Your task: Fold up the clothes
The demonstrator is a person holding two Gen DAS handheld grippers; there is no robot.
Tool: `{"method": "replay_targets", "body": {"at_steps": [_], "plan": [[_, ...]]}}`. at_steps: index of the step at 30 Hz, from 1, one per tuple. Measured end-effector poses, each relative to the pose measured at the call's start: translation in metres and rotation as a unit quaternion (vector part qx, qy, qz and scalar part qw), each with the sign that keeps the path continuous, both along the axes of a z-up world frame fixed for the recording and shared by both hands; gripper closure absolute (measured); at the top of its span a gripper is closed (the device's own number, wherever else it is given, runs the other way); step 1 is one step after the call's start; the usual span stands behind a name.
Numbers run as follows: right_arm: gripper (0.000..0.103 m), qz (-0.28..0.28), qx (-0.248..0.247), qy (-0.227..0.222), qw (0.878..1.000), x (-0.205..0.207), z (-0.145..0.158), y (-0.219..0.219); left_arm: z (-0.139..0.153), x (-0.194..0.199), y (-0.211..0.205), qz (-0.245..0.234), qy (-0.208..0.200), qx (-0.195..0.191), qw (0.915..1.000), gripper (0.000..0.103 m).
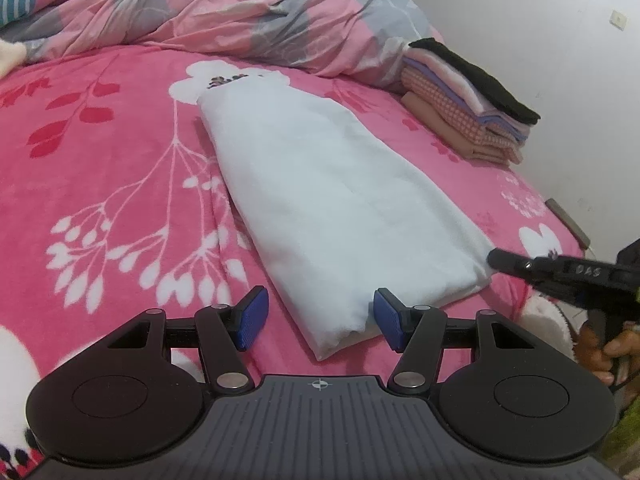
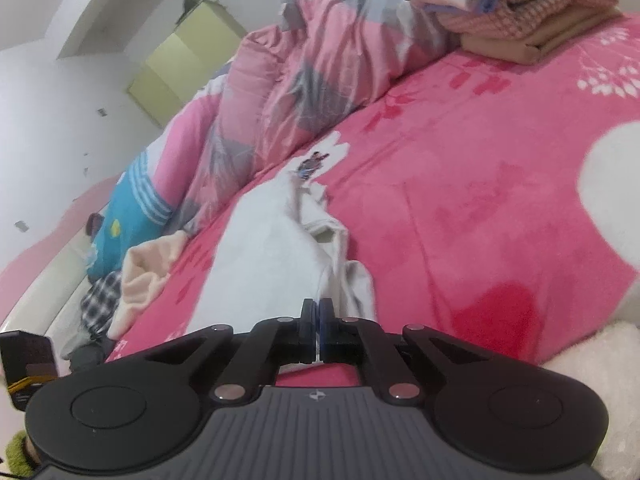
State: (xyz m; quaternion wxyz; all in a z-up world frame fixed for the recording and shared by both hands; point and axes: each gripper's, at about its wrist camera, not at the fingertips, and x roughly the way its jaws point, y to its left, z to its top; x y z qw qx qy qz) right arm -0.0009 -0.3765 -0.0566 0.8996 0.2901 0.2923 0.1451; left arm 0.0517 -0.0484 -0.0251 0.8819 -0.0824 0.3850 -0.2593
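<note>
1. No box, basket or bin in either view. The nearest thing to a holder is the bed, covered with a pink floral blanket [image 1: 120, 128]; everything lies on it.
2. On the blanket: a white garment [image 1: 320, 208], folded into a long strip, running away from the left camera toward the far end of the bed. A small dark print shows at its far end.
3. Stack of folded clothes [image 1: 468, 100] sits at the bed's right edge, near the wall, well apart from the white garment. Black piece on top, then pale pink, lilac, checked, and tan at the bottom.
4. Crumpled pink-and-grey quilt [image 1: 248, 12] is bunched along the far side, behind both.
5. Left gripper [image 1: 318, 322]: released, jaws spread wide. Blue pads [image 1: 252, 320] stand either side of the garment's near corner, which lies between them; nothing grasped.
6. Right gripper [image 2: 317, 328]: clenched, jaws pressed together with white cloth caught between them, at the garment's near right corner. From the left view its black tip meets that corner's edge.
7. A hand [image 1: 604, 344] holds the right gripper's handle at lower right.
</note>
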Motion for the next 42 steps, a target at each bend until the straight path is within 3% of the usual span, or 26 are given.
{"method": "replay_targets", "body": {"at_steps": [6, 11, 15, 18, 22, 24, 27, 34, 39, 42], "plan": [[0.1, -0.026, -0.005, 0.011, 1.0, -0.001, -0.005, -0.006, 0.006, -0.008, 0.01, 0.003, -0.001, -0.008, 1.0, 0.045], [0.1, -0.04, -0.049, -0.035, 0.997, -0.012, 0.028, -0.006, 0.02, -0.014, 0.023, 0.018, -0.018, -0.025, 0.9994, 0.045], [0.1, 0.004, -0.09, -0.079, 0.993, -0.004, 0.049, 0.021, 0.028, -0.012, 0.011, 0.009, -0.059, -0.017, 0.998, 0.046], [0.1, 0.042, -0.122, -0.086, 0.988, 0.009, 0.046, 0.049, 0.028, -0.01, -0.007, -0.01, -0.087, -0.001, 0.9962, 0.048], [0.1, 0.048, -0.15, -0.035, 0.987, 0.031, 0.016, 0.06, 0.005, -0.017, -0.027, -0.024, -0.1, 0.056, 0.9931, 0.052], [0.102, 0.045, -0.153, -0.013, 0.987, 0.035, 0.003, 0.058, -0.009, -0.018, -0.027, -0.024, -0.084, 0.061, 0.9943, 0.053], [0.1, 0.042, -0.164, -0.005, 0.986, 0.035, 0.01, 0.059, -0.018, -0.022, -0.02, -0.019, -0.076, 0.042, 0.996, 0.053], [0.1, 0.036, -0.192, -0.042, 0.98, 0.034, 0.042, 0.069, -0.018, -0.028, -0.007, -0.022, -0.077, 0.006, 0.9968, 0.051], [0.101, 0.03, -0.185, 0.008, 0.982, 0.05, 0.012, 0.065, -0.004, -0.03, 0.008, -0.01, -0.068, -0.021, 0.9975, 0.046], [0.1, 0.017, -0.153, 0.01, 0.988, 0.046, 0.014, 0.057, 0.008, -0.029, 0.016, -0.002, -0.067, -0.032, 0.9973, 0.041]]}}
